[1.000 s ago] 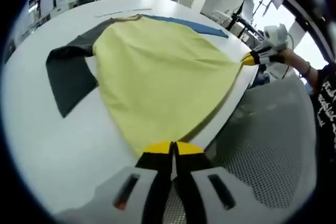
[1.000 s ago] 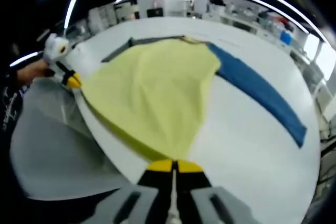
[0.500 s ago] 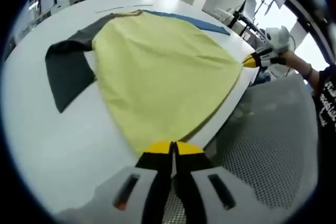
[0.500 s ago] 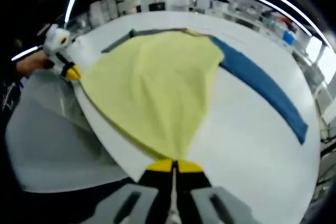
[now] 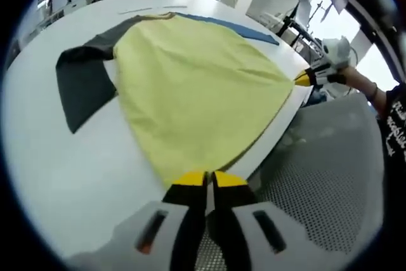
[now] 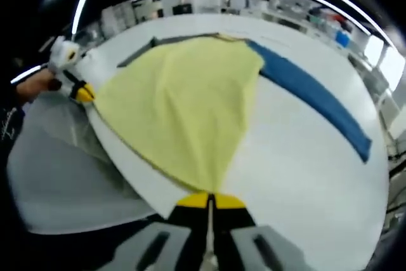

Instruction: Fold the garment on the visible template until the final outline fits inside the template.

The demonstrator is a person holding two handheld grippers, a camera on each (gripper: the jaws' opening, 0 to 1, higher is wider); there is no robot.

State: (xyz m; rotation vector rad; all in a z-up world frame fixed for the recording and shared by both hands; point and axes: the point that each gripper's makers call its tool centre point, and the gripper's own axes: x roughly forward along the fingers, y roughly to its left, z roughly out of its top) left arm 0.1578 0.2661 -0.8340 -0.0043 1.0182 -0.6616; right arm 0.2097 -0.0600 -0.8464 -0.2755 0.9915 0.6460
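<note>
A yellow garment (image 5: 196, 87) with one dark grey sleeve (image 5: 82, 87) and one blue sleeve (image 5: 235, 28) lies spread on the white table (image 5: 57, 176). My left gripper (image 5: 208, 179) is shut on a hem corner at the table's near edge. My right gripper (image 6: 209, 199) is shut on the other hem corner; its yellow tips also appear in the left gripper view as the right gripper (image 5: 306, 79), held by a hand. In the right gripper view the garment (image 6: 184, 106), the blue sleeve (image 6: 317, 103) and the left gripper (image 6: 82, 93) are seen. The hem is stretched between the two grippers.
A grey mesh chair seat (image 5: 323, 188) stands just off the table's edge, below the hem. Lab benches and shelves (image 6: 298, 20) line the far side of the room. A person's sleeve with white lettering (image 5: 394, 125) is at the right.
Both views have shifted only slightly; the garment stays stretched between the shut grippers, with the hem drawn a little tauter along the table's edge.
</note>
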